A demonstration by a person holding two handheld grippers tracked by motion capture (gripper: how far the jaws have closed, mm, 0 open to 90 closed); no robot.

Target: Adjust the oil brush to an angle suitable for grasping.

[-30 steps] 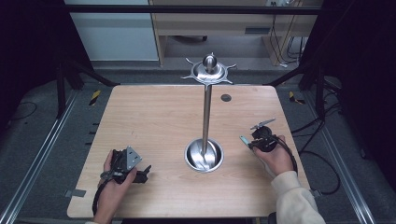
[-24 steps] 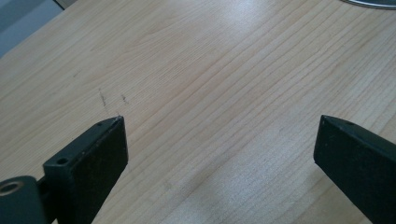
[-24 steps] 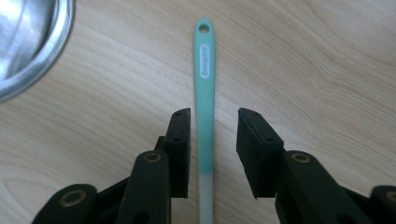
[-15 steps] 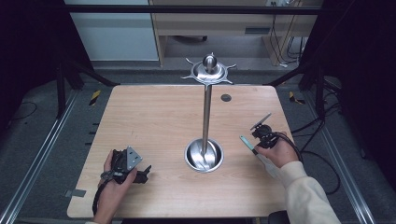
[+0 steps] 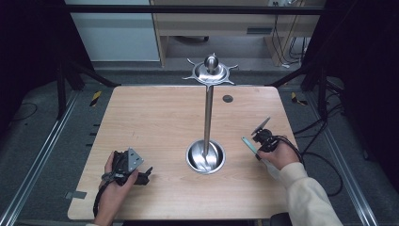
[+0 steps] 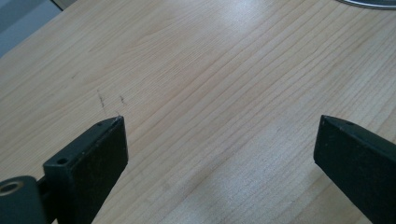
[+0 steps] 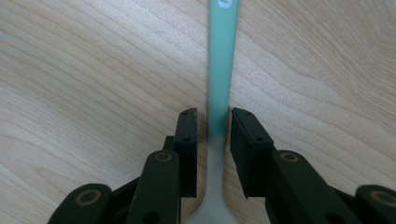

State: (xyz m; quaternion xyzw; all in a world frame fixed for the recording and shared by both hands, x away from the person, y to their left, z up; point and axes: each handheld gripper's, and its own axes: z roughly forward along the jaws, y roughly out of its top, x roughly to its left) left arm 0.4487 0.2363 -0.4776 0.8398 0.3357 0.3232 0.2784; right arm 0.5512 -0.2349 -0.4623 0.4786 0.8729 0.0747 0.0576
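- The right gripper has its jaws closed narrowly on a thin green-handled utensil, whose handle runs out past the tips over the table.
- The left gripper rests low on the wood near the front left, jaws spread wide, nothing between them.
- Between the hands stands a metal stand, its round base on the table.
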